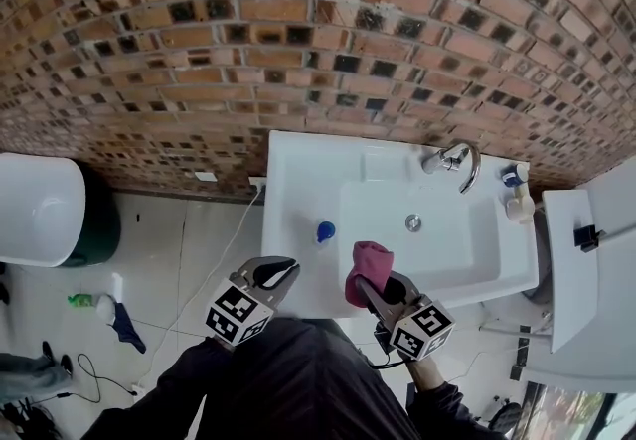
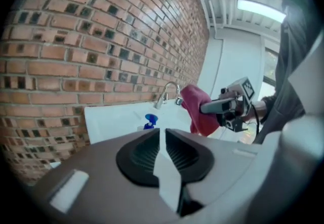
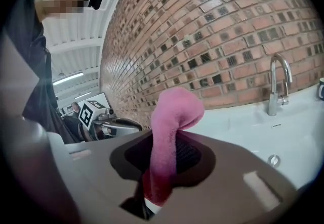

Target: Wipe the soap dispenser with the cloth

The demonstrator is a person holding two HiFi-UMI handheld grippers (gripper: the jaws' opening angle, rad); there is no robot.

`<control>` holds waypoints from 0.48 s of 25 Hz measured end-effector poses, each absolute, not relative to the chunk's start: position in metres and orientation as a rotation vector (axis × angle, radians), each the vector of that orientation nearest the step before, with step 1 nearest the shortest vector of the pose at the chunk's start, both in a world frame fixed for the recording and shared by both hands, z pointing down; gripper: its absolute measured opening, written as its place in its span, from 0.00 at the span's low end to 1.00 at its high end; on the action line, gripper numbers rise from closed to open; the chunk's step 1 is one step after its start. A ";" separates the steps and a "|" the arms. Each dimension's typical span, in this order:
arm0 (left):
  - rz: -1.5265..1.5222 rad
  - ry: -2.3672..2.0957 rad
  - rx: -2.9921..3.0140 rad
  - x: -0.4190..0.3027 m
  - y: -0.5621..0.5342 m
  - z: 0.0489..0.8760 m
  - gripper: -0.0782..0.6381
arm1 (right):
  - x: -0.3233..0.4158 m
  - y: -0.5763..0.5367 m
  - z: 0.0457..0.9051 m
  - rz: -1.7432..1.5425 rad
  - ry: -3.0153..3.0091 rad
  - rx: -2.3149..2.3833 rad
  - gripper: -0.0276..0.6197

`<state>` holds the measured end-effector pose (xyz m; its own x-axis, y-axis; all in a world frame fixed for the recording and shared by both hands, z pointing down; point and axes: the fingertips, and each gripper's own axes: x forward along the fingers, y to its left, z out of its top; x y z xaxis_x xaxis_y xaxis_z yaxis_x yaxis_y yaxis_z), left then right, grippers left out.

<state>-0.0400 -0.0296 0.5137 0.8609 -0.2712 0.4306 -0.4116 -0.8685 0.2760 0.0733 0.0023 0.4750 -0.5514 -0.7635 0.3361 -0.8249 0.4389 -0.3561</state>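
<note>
A small blue soap dispenser (image 1: 324,230) stands on the left part of the white sink (image 1: 298,180), apart from both grippers. In the left gripper view the dispenser (image 2: 150,121) shows just beyond the jaws. My right gripper (image 1: 366,284) is shut on a pink cloth (image 1: 370,262), held over the basin's front edge. In the right gripper view the cloth (image 3: 169,132) sticks up from between the jaws and flops over at the top. My left gripper (image 1: 283,269) hovers at the sink's front left, shut with nothing in it. The left gripper view shows the cloth (image 2: 196,109) hanging from the right gripper (image 2: 212,108).
A chrome faucet (image 1: 455,161) and a small cup (image 1: 514,175) stand at the sink's back right, and the drain (image 1: 413,222) is in the basin. A brick wall (image 1: 298,41) backs the sink. A white cabinet (image 1: 576,259) is on the right, a white bin (image 1: 35,210) on the left.
</note>
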 end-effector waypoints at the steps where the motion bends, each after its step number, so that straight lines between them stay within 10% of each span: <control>1: 0.545 -0.504 2.680 -0.040 -0.028 0.512 0.12 | 0.071 0.002 0.472 0.713 -2.557 1.413 0.18; 12: 0.528 -0.499 2.711 -0.039 -0.022 0.500 0.12 | 0.058 0.004 0.460 0.627 -2.567 1.401 0.17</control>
<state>-0.0390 -0.0217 0.4995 0.8695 -0.2722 0.4121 -0.3960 -0.8829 0.2523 0.0575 0.0038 0.4605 -0.5524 -0.7678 0.3246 -0.8310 0.4762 -0.2876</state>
